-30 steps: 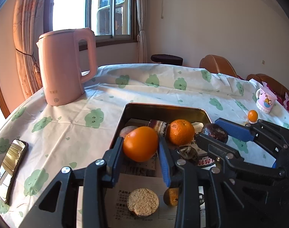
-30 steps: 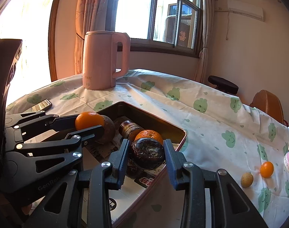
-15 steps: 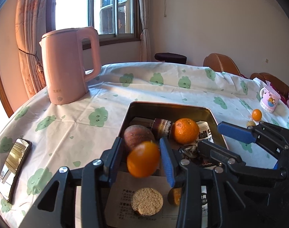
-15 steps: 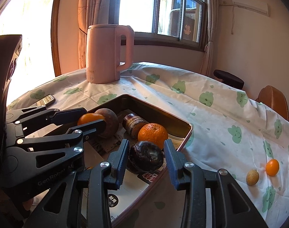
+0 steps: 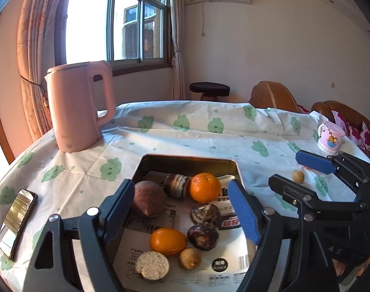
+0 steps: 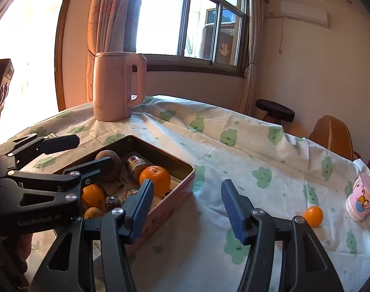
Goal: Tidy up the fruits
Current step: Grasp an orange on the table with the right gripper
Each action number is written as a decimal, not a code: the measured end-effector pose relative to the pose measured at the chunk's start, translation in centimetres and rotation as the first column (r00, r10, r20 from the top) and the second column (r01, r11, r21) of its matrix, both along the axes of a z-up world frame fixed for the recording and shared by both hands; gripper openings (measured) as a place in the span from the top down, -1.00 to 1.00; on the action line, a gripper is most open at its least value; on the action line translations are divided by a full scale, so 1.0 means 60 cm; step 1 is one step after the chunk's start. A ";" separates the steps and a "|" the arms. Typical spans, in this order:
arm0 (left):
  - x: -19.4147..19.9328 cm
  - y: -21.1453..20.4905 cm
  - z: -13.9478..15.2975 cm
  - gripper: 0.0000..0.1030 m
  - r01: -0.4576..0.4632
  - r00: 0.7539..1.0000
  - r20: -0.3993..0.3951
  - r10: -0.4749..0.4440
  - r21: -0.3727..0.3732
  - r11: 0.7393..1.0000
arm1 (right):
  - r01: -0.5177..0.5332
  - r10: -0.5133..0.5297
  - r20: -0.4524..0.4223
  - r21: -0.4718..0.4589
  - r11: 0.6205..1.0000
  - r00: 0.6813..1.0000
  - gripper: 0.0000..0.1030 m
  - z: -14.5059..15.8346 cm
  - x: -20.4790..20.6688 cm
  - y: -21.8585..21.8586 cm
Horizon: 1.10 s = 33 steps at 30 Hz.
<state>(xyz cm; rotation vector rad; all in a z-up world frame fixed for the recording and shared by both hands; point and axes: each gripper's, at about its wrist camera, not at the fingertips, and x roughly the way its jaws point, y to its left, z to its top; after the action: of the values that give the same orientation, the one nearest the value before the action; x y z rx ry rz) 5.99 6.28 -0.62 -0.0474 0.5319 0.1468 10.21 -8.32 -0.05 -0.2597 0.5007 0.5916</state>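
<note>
Surface: round table, green-print cloth [image 5: 189, 136], pink kettle [image 5: 77, 107] at back.
Done: metal tin [image 5: 185, 163] holds mandarin [image 5: 204, 187], small orange [image 5: 167, 241], dark fruit [image 5: 203, 236], brown fruits.
My left gripper [image 5: 182, 211]: jaws opening, empty, over tin.
My right gripper [image 6: 186, 210]: jaws opening, empty, beside tin.
Left: kumquat [image 6: 313, 216] and small tan fruit [image 5: 298, 176] on cloth near mug [image 6: 361, 200].

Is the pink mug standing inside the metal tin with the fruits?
No, the pink mug stands on the tablecloth, far to the right of the tin.
</note>
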 end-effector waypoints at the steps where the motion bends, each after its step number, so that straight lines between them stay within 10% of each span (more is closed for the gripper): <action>1: 0.002 -0.015 0.005 -0.76 0.015 1.000 0.010 -0.015 0.010 1.000 | 0.022 -0.022 0.003 -0.008 1.000 1.000 -0.18 0.002 0.006 -0.017; 14: 0.135 -0.175 0.003 -0.91 0.140 0.987 -0.081 -0.139 0.006 0.990 | 0.420 -0.422 -0.142 -0.048 0.906 0.895 -0.18 -0.046 0.173 -0.234; 26: 0.189 -0.187 -0.030 -0.91 0.125 0.981 -0.144 -0.132 -0.061 0.990 | 0.409 -0.397 -0.317 -0.031 0.912 0.861 -0.16 -0.084 0.243 -0.239; 33: 0.194 -0.200 -0.038 -0.89 0.156 0.974 -0.152 -0.165 -0.072 0.985 | 0.401 -0.388 -0.347 -0.036 0.915 0.854 0.21 -0.093 0.248 -0.240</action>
<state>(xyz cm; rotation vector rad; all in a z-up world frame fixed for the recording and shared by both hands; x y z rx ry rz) 17.63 -5.70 -2.90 -0.0513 0.6959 -0.0240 25.06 -22.73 -5.62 -0.0077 0.8611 0.2395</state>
